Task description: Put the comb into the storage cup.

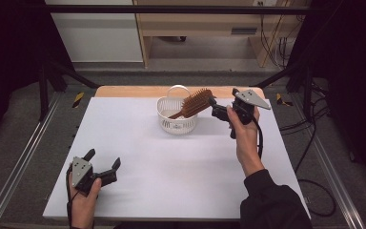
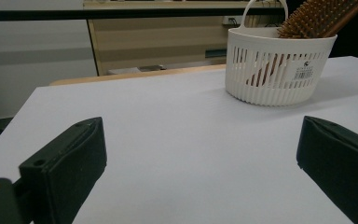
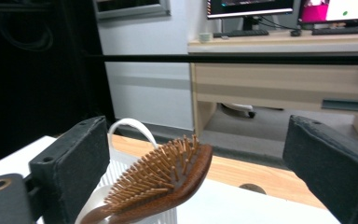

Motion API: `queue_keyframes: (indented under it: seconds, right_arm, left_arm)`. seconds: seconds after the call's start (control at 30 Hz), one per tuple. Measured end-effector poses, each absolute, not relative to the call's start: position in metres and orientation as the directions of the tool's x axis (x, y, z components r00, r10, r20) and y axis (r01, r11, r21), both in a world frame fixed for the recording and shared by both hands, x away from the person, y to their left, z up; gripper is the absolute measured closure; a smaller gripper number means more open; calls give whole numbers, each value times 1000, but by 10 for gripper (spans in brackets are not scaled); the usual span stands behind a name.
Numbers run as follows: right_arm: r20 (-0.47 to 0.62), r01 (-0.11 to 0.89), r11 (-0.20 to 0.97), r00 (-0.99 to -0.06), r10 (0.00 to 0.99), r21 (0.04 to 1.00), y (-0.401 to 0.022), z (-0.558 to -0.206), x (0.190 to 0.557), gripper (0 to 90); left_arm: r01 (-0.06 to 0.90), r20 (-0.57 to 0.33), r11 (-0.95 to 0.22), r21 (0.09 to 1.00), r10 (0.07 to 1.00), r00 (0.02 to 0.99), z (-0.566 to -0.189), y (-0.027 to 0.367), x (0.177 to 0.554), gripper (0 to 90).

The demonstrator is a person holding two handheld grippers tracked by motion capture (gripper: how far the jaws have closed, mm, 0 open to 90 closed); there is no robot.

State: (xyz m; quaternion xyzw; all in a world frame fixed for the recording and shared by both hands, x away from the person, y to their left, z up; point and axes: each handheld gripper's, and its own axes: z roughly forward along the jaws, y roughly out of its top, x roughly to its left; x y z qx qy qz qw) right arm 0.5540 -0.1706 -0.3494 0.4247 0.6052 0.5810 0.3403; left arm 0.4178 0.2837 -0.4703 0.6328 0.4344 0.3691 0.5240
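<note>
- The room: a dark frame of black bars and metal rails stands around the counter; behind it are a light wooden desk with a drawer, a white wall panel, and cables on the grey floor. The right gripper view shows two lit monitors and a keyboard on that desk; nothing on the screens can be read.
- One counter, covered by a plain white sheet, with a strip of bare wood showing along its far edge.
- One white slatted basket with a loop handle stands near the counter's far edge, about the middle. A small label with a barcode is stuck to its wall; the print is too small to read.
- One brown wooden hairbrush stands tilted in the basket, handle down inside, bristled head up and leaning over the rim toward the right gripper.
- Two grippers, one in each hand.
- The right gripper is held above the counter just beside the brush head, its jaws wide apart with nothing pressed between them; in its own view the brush head lies between and beyond the jaws, untouched.
- The left gripper rests low near the counter's near left corner, well apart from the basket, jaws spread and empty.
</note>
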Motion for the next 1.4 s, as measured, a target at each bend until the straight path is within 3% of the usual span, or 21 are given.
queue_keyframes:
  seconds: [0.57,1.07,1.4]
  right_arm:
    - [81,45,-68,-465,881,997,-206,-341,522,20]
    - [64,19,-61,-405,912,998,-243,-341,503,20]
    - [49,19,-45,-406,913,999,-268,-355,480,15]
  left_arm:
    - [150,25,-84,985,932,361,-467,289,415,12]
    - [142,2,-56,988,935,355,-464,298,410,13]
    - [144,-4,-62,988,909,417,-464,295,404,14]
